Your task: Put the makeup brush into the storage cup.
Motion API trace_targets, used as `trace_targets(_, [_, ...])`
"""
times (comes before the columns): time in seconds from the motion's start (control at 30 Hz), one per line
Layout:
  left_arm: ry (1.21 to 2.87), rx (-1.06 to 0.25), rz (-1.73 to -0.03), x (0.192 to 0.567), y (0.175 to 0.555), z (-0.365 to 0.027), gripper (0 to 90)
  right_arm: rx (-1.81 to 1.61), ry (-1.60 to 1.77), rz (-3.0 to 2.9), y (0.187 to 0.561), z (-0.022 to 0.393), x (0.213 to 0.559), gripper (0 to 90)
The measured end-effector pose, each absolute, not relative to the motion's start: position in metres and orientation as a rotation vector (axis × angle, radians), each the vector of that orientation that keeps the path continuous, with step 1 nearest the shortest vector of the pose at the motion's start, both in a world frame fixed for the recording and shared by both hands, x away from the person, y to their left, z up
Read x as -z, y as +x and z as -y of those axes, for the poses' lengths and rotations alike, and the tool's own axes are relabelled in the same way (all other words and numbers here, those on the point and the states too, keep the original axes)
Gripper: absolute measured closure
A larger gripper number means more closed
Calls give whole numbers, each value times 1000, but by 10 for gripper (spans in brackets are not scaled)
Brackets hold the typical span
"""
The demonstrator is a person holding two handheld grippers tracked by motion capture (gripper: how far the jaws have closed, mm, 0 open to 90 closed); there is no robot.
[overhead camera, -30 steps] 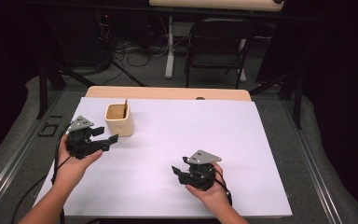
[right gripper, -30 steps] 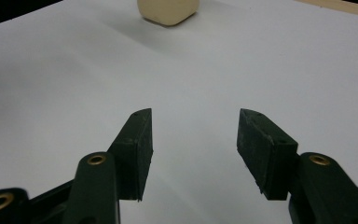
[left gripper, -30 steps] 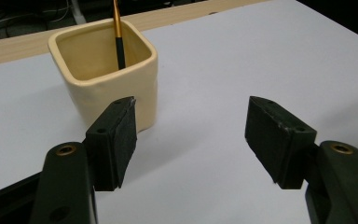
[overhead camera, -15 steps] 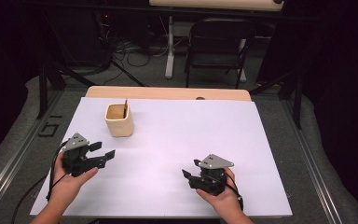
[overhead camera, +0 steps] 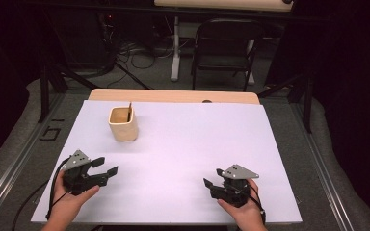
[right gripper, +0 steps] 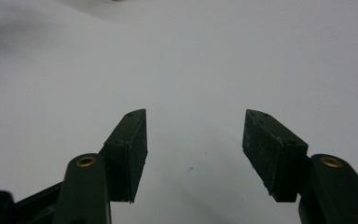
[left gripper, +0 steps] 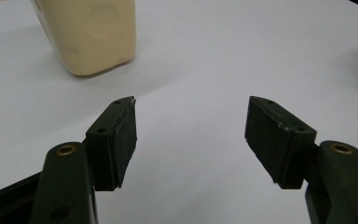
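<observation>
Cup (overhead camera: pixel 123 123) at the counter's (overhead camera: pixel 188 144) 10 o'clock, a thin stick upright inside; likely light, rigid, smooth-walled, so grip across opposite walls near the rim. Left hand-held gripper (overhead camera: pixel 105 167) gapes empty; right hand-held gripper (overhead camera: pixel 213 177), jaws just opening, holds nothing.

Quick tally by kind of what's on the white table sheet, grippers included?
Cream square cup: 1
Thin brown stick standing in the cup: 1
Black two-jaw grippers: 2 (left gripper, right gripper), both open and holding nothing
Total: 4
</observation>
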State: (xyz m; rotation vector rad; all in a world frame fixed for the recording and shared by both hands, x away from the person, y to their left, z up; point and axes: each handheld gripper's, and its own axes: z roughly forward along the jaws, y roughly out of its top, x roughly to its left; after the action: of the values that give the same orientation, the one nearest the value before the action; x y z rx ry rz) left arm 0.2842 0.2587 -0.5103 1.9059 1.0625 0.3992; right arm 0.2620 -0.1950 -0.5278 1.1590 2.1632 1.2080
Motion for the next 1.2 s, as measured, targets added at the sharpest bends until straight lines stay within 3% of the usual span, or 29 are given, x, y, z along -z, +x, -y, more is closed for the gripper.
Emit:
trace_targets(0.57, [1933, -425, -1061, 530, 279, -265, 343, -1193, 1287, -2068, 256, 240, 536, 388])
trace_targets(0.83, [1979, -457, -1046, 536, 280, -265, 353, -1178, 1296, -2065, 255, 245, 539, 385])
trace_targets(1.2, [1925, -396, -1087, 541, 283, -270, 353, -1122, 1264, -2083, 257, 245, 547, 378])
